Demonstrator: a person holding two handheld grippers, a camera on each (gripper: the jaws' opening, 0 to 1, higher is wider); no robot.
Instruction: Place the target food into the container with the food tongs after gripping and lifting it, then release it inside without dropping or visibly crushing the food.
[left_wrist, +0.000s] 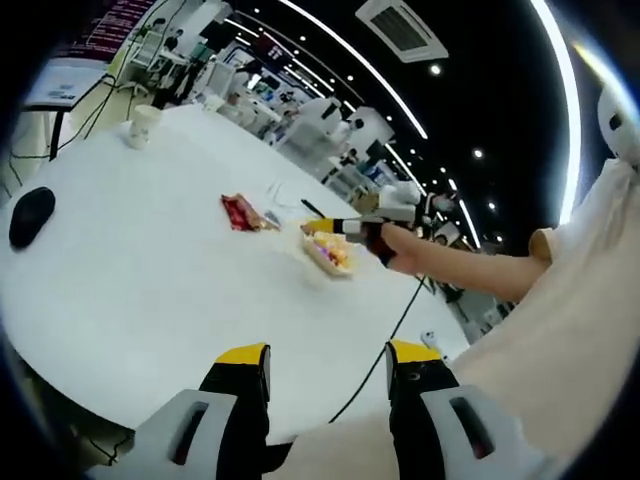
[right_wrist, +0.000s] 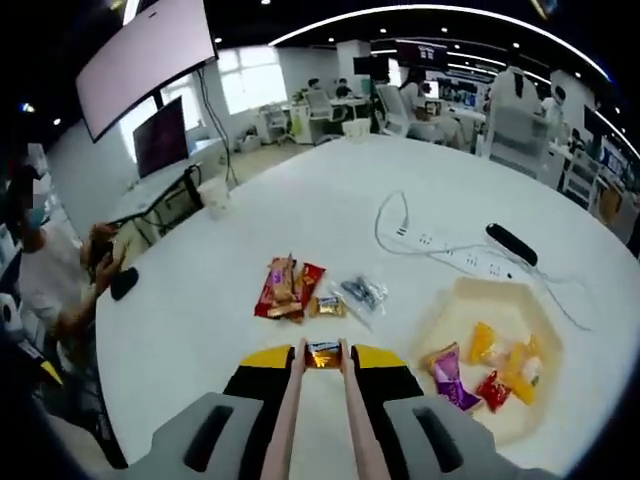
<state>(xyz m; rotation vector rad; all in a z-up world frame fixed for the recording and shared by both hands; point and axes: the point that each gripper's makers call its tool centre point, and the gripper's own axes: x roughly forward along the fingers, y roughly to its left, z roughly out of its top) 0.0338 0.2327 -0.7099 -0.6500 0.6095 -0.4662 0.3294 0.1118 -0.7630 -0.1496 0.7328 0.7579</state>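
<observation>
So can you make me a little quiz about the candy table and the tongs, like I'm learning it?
1. True or false: the tongs in the right gripper pinch a small gold-wrapped candy.
2. Where do most wrapped sweets already lie? A) in the pale container B) on the power strip C) in the paper cup
3. Fill in: the left gripper has its jaws ____ and holds nothing.

Key: 1 true; 2 A; 3 open
</observation>
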